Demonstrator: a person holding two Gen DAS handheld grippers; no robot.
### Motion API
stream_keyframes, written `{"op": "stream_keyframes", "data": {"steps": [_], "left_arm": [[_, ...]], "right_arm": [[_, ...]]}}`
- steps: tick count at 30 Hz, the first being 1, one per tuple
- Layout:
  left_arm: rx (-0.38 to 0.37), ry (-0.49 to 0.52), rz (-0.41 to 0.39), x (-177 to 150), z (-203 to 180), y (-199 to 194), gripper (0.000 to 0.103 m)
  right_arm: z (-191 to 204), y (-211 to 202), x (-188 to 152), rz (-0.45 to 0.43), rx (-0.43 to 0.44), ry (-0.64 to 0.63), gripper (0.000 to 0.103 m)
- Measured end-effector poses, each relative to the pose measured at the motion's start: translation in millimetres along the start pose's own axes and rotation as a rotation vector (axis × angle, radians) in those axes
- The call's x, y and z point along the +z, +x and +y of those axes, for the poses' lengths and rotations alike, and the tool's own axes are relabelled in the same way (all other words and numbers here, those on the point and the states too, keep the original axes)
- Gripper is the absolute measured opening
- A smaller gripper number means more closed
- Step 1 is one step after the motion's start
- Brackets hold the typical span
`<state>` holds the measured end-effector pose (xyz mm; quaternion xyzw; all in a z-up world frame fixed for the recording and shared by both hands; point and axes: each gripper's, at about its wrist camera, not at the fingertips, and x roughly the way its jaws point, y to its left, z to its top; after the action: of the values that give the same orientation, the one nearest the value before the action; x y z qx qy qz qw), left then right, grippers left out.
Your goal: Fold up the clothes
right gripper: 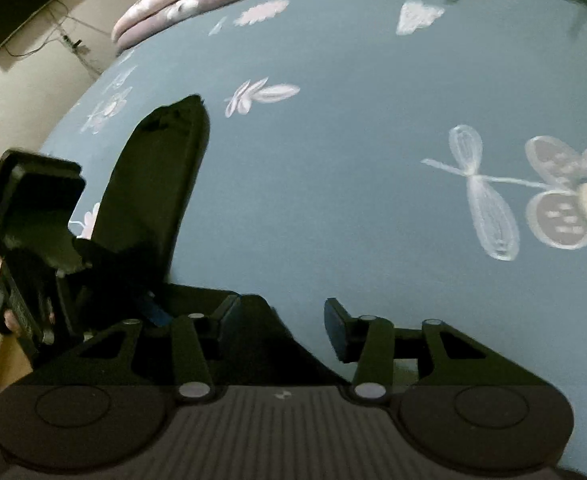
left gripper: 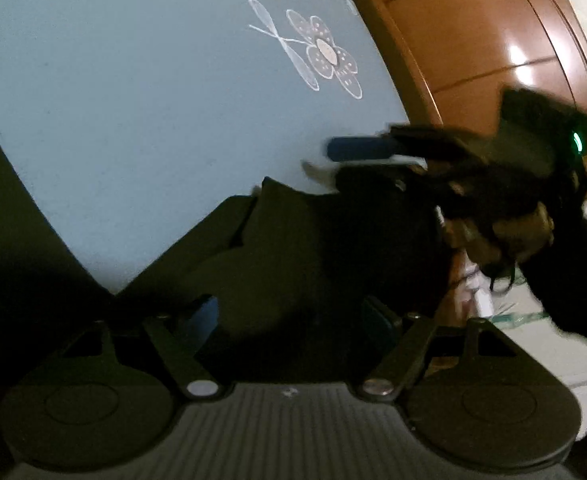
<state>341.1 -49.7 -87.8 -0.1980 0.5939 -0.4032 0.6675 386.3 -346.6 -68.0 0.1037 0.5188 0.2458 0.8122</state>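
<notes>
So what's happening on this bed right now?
A person is folding a dark garment on a blue flowered bedsheet, a handheld gripper in each hand. The left gripper has the dark cloth between its spread fingers. The right gripper is over the garment's near edge, jaws apart, with no clear grip.

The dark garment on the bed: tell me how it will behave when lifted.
The dark garment probably flops and drapes: it lies in soft folds on the blue sheet. Likely light, and its loose edges may trail and unfold.
</notes>
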Motion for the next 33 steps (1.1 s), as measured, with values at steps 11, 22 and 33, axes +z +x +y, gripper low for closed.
{"op": "stream_keyframes", "data": {"steps": [11, 22, 33], "left_arm": [[-0.033, -0.045, -0.043, -5.5, 3.4, -2.0, 0.078], [-0.034, -0.009, -0.026, -9.0, 2.4, -2.8, 0.078], [-0.032, 0.015, -0.032, -10.2, 0.9, -0.5, 0.078]], "right_arm": [[-16.7, 29.5, 1.5, 0.109, 0.283, 0.213, 0.03], [21.1, 4.7, 0.9, 0.167, 0.283, 0.005, 0.032], [-37.3, 16.0, 18.8, 0.058, 0.22, 0.145, 0.038]]}}
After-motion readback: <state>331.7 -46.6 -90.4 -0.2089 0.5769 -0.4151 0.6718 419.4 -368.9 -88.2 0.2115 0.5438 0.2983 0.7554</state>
